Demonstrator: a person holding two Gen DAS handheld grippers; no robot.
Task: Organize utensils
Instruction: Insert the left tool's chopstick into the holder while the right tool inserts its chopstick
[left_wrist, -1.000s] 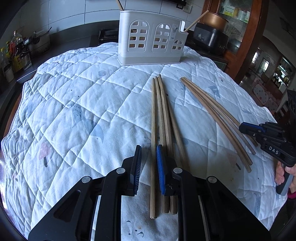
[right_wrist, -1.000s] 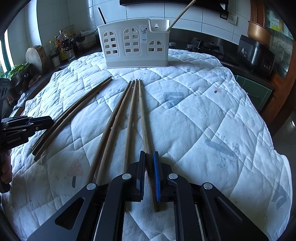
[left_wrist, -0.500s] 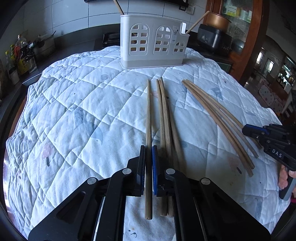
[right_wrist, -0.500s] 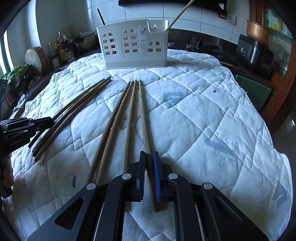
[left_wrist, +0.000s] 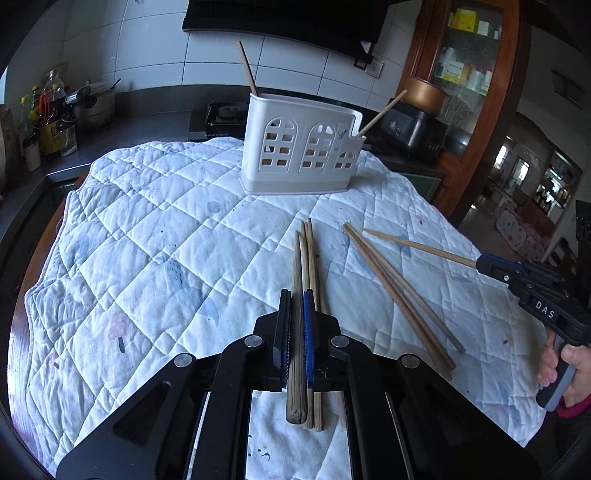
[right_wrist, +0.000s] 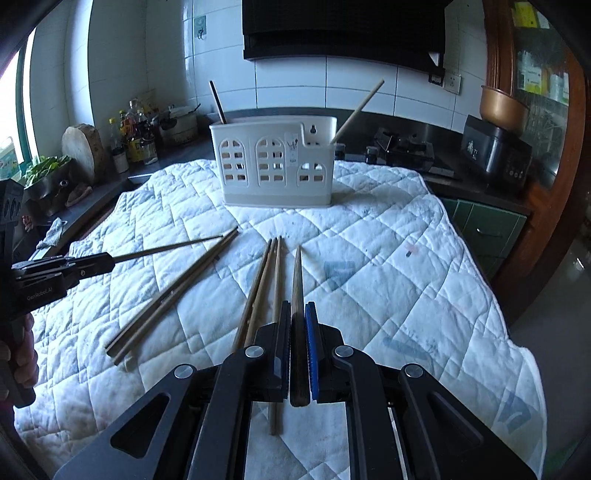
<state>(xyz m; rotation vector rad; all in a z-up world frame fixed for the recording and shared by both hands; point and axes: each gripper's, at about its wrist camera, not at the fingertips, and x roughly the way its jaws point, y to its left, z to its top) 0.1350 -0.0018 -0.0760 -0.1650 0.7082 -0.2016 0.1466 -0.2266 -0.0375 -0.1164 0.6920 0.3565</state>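
- The left gripper (left_wrist: 295, 332) is clamping one chopstick (left_wrist: 296, 295) between nearly closed jaws, its thick end sticking back toward the camera and its tip pointing toward twelve o'clock.
- The right gripper (right_wrist: 297, 345) is doing the same with a darker chopstick (right_wrist: 296, 280), jaws narrow and pressed on its sides, tip aimed at twelve o'clock toward the holder.
- In the left wrist view, the right gripper is showing at three o'clock, holding its stick clear of the quilt (left_wrist: 147, 240); in the right wrist view, the left gripper is showing at nine o'clock with its stick likewise off the cloth.
- Loose chopsticks are lying on the quilt just beside each held one: a group of three (right_wrist: 264, 288) at eleven o'clock of the right jaws, and another bundle (right_wrist: 173, 291) further toward nine o'clock.
- The white holder (left_wrist: 303, 151) is standing upright at twelve o'clock, well apart from both grippers, with two sticks already leaning in it.
- The step in hand looks like the lift after pickup, one stick per gripper.
- The next move likely calls for carrying each stick to the holder, tipping it upright and lowering it into a compartment before the jaws let go.
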